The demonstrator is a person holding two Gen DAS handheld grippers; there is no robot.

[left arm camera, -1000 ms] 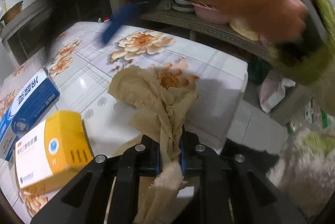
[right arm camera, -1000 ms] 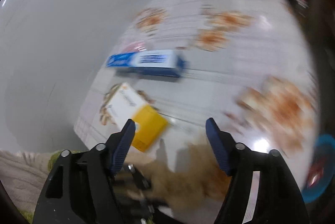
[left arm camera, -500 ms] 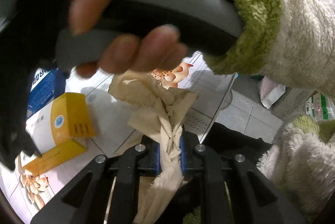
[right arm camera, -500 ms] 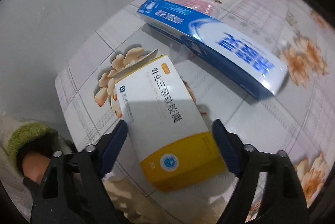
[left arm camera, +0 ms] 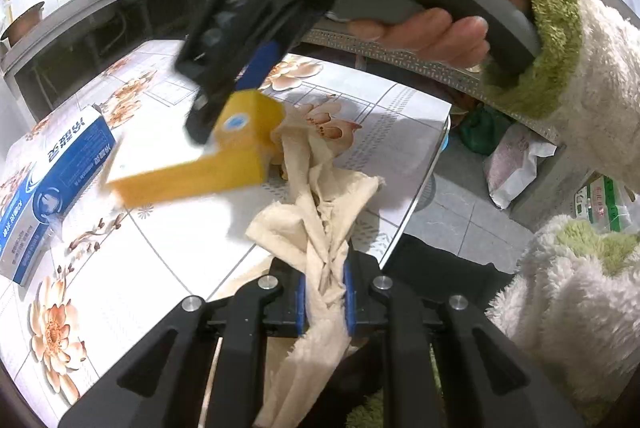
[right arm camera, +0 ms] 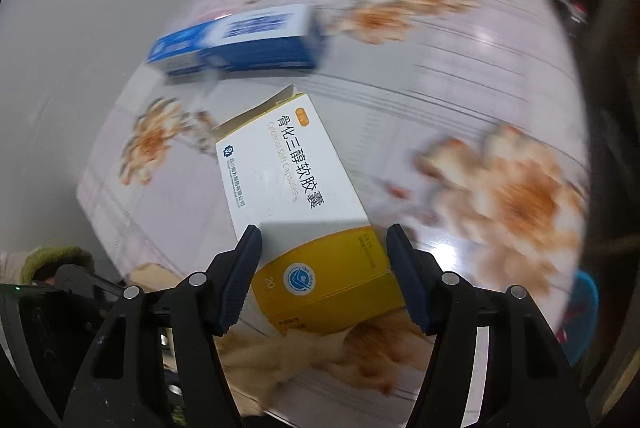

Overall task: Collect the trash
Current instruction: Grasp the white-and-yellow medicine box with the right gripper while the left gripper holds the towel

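A crumpled beige tissue [left arm camera: 316, 203] trails from the flowered table [left arm camera: 380, 131] into my left gripper [left arm camera: 325, 288], which is shut on its twisted end near the table's edge. A yellow and white medicine box [right arm camera: 288, 167] sits between the blue pads of my right gripper [right arm camera: 323, 240]. Its jaws are closing and the pads press the box's yellow end. In the left wrist view the same box [left arm camera: 224, 163] hangs tilted above the table, just beyond the tissue. A person's hand [left arm camera: 432, 27] in a fleecy sleeve holds the right gripper's handle.
A long blue and white carton [left arm camera: 52, 179] lies on the table left of the box, near the wall. Beyond the table's right edge is tiled floor with a white bag [left arm camera: 516, 163] and a wicker shelf above it. A counter runs along the back.
My right gripper came down over the yellow and white box, narrowed onto its yellow end and tipped it up off the table. My left gripper stayed shut on the tissue.
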